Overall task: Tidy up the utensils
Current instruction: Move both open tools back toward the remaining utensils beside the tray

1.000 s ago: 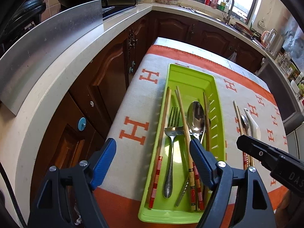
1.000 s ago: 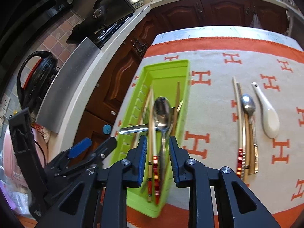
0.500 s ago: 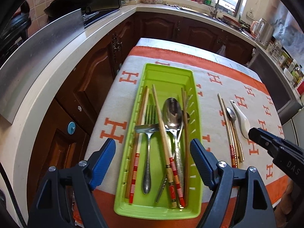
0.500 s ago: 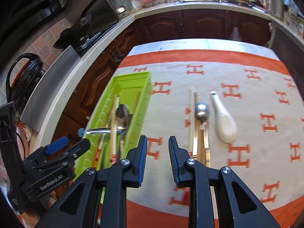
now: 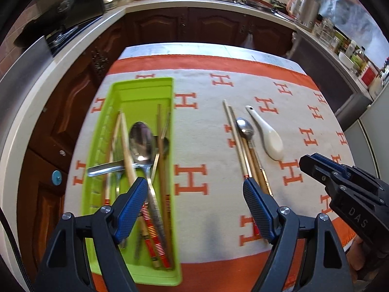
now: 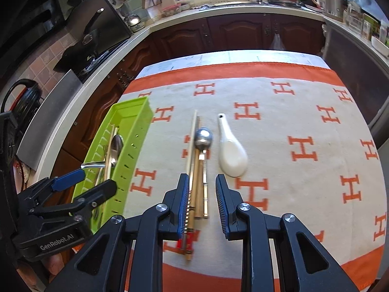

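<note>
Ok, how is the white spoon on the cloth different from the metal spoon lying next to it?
The white spoon is glossy ceramic, short and broad, with a hole at its handle end; the metal spoon is shiny steel with a small round bowl and a slim handle. The white spoon lies alone, handle pointing away; the metal spoon's bowl points away, its handle beside the chopsticks. Both rest outside the green tray.

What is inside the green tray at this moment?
The green tray holds a large metal spoon, a fork, several chopsticks and a cross-lying metal handle. The left claw covers the near ends, so an exact count is not possible.
</note>
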The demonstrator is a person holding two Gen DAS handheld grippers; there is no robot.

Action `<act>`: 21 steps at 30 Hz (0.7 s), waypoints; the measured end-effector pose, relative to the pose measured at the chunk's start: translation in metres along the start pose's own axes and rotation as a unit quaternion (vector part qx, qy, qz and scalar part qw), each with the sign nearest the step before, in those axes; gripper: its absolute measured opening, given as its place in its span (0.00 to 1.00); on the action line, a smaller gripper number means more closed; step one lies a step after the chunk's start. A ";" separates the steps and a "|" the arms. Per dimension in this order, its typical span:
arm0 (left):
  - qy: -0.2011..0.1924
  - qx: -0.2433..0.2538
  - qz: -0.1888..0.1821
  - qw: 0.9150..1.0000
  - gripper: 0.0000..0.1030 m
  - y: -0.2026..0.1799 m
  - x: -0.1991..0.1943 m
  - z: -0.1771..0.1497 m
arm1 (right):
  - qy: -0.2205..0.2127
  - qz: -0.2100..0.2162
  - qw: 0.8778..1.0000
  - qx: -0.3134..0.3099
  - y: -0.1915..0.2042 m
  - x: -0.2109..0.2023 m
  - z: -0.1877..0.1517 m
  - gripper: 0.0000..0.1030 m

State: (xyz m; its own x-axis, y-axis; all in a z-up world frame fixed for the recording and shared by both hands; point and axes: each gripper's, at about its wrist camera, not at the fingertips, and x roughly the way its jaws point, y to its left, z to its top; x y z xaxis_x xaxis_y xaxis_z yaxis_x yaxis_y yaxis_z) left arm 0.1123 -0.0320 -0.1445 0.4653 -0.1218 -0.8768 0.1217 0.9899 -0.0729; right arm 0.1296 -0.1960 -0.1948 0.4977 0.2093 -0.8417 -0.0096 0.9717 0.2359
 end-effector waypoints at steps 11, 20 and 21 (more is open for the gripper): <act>0.053 0.016 -0.017 0.998 0.67 -0.037 0.044 -0.004 | 0.003 0.004 1.000 0.026 -0.048 0.002 -0.007 0.23; 0.096 0.035 -0.012 0.995 0.51 -0.049 0.072 -0.017 | 0.012 0.021 0.999 0.036 -0.064 0.012 -0.014 0.23; 0.098 0.036 -0.010 0.995 0.51 -0.049 0.073 -0.017 | 0.012 0.023 0.999 0.036 -0.065 0.013 -0.014 0.23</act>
State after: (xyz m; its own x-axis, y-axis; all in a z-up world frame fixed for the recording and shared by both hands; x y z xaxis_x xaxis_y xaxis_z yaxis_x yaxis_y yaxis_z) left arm 0.1250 -0.0881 -0.2130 0.2838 -0.1179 -0.9516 0.1949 0.9788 -0.0632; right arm 0.1243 -0.2549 -0.2277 0.4768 0.2577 -0.8404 0.0303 0.9506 0.3088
